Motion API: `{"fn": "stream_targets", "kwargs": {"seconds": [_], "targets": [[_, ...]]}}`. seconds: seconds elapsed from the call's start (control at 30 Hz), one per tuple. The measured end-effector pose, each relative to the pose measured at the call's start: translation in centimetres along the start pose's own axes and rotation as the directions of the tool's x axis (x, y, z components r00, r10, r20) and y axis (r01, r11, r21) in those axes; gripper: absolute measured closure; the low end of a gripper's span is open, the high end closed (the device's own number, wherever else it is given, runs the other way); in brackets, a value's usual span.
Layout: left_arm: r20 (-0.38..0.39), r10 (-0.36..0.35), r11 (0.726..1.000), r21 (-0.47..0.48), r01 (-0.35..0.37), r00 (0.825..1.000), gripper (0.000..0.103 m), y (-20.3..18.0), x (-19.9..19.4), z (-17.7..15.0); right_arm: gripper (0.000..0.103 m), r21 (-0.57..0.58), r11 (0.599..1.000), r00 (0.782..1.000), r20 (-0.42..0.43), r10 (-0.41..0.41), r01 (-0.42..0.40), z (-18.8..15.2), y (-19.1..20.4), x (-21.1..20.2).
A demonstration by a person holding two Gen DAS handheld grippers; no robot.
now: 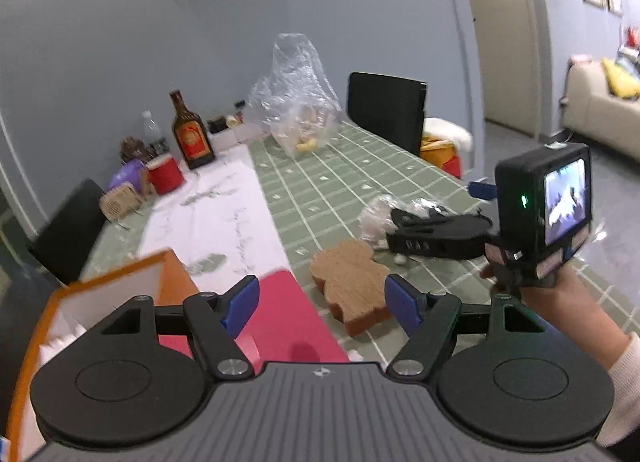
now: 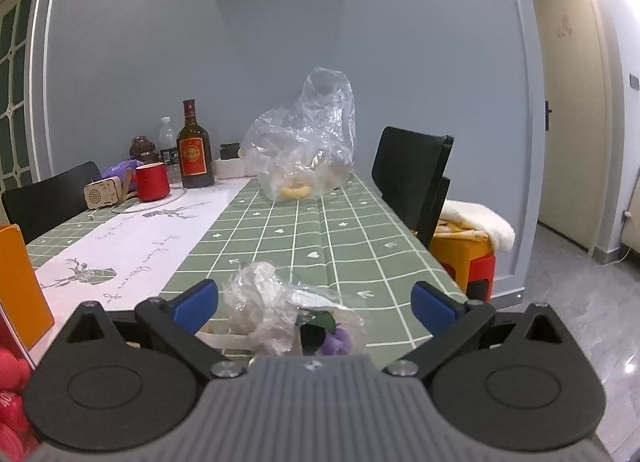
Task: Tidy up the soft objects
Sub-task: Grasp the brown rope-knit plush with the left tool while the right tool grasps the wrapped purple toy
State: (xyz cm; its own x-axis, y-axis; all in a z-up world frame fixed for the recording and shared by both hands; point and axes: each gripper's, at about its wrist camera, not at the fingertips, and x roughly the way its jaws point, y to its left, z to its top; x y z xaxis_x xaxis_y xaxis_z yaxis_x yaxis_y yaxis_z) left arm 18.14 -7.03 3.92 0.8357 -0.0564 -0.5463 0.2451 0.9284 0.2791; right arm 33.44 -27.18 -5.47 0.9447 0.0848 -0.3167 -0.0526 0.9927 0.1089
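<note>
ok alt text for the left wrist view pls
The open left gripper hovers over a green checked table, a slice of bread just ahead. The right gripper is over a crumpled plastic bag beyond it.

On the table — bread slice nearest, crumpled bag beyond it, bottle far left

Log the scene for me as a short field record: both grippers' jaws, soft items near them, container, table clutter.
left gripper: jaws open, nothing between them
right gripper: jaws open, empty
bread slice: flat on the green checked tablecloth, just ahead of the left gripper
crumpled plastic bag: on the cloth ahead of the right gripper
orange box: left near edge
far end: upright clear bag, brown bottle, red mug
</note>
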Motion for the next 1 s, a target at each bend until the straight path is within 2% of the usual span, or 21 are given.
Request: {"fn": "stream_targets", "kwargs": {"seconds": [0.07,0.23,0.37,0.5,0.57,0.63,0.7,0.77,0.8,0.87,0.93,1.0], "targets": [[-0.006,0.038,0.999,0.011,-0.038,0.999,0.018,-0.5,-0.3,1.1,0.002,0.003,1.0,1.0,-0.02,-0.003,0.003,0.0,0.0,0.3],[-0.046,0.053,0.998,-0.03,-0.054,0.998,0.018,-1.2,-0.6,4.2,0.002,-0.041,0.999,0.999,-0.047,-0.017,0.015,-0.5,0.8,1.1],[-0.098,0.036,0.996,-0.075,-0.043,0.995,0.018,-1.4,1.0,6.2,0.002,-0.017,1.0,0.999,-0.031,-0.018,0.017,-0.5,0.7,0.7],[-0.16,0.025,0.992,-0.119,-0.044,0.987,0.018,-1.9,4.0,7.1,0.002,-0.026,1.0,0.998,-0.054,-0.015,0.014,-0.6,0.8,1.0],[-0.215,0.058,0.989,-0.123,-0.086,0.975,0.018,-2.1,6.2,7.3,0.003,-0.026,1.0,0.999,-0.051,-0.003,0.002,-0.6,0.8,0.9],[-0.267,0.129,0.979,-0.121,-0.166,0.955,0.019,-2.2,8.6,7.4,0.003,-0.029,1.0,0.998,-0.059,-0.007,0.006,-0.6,0.8,1.1],[-0.302,0.149,0.969,-0.147,-0.2,0.942,0.019,-1.8,10.6,7.3,0.003,-0.029,1.0,0.998,-0.065,-0.003,0.001,-0.6,0.9,1.2],[-0.33,0.138,0.958,-0.196,-0.211,0.934,0.019,-1.2,12.1,7.2,0.003,-0.02,1.0,0.998,-0.069,0.001,-0.002,-0.6,0.7,1.3],[-0.34,0.128,0.951,-0.223,-0.212,0.932,0.019,-1.0,12.8,7.2,0.005,-0.015,1.0,0.997,-0.071,0.001,-0.002,-0.5,0.6,1.4],[-0.354,0.09,0.948,-0.257,-0.189,0.931,0.019,-0.8,13.7,7.2,0.017,0.002,1.0,0.997,-0.073,0.012,-0.012,-0.5,0.3,1.4],[-0.365,0.045,0.956,-0.254,-0.145,0.93,0.019,-1.2,14.4,7.3,0.032,0.014,1.0,0.996,-0.091,0.018,-0.017,-0.4,0.1,1.7],[-0.372,0.019,0.963,-0.243,-0.117,0.928,0.019,-1.7,15.0,7.4,0.039,0.033,0.999,0.994,-0.103,0.027,-0.023,-0.4,-0.2,1.9]]}}
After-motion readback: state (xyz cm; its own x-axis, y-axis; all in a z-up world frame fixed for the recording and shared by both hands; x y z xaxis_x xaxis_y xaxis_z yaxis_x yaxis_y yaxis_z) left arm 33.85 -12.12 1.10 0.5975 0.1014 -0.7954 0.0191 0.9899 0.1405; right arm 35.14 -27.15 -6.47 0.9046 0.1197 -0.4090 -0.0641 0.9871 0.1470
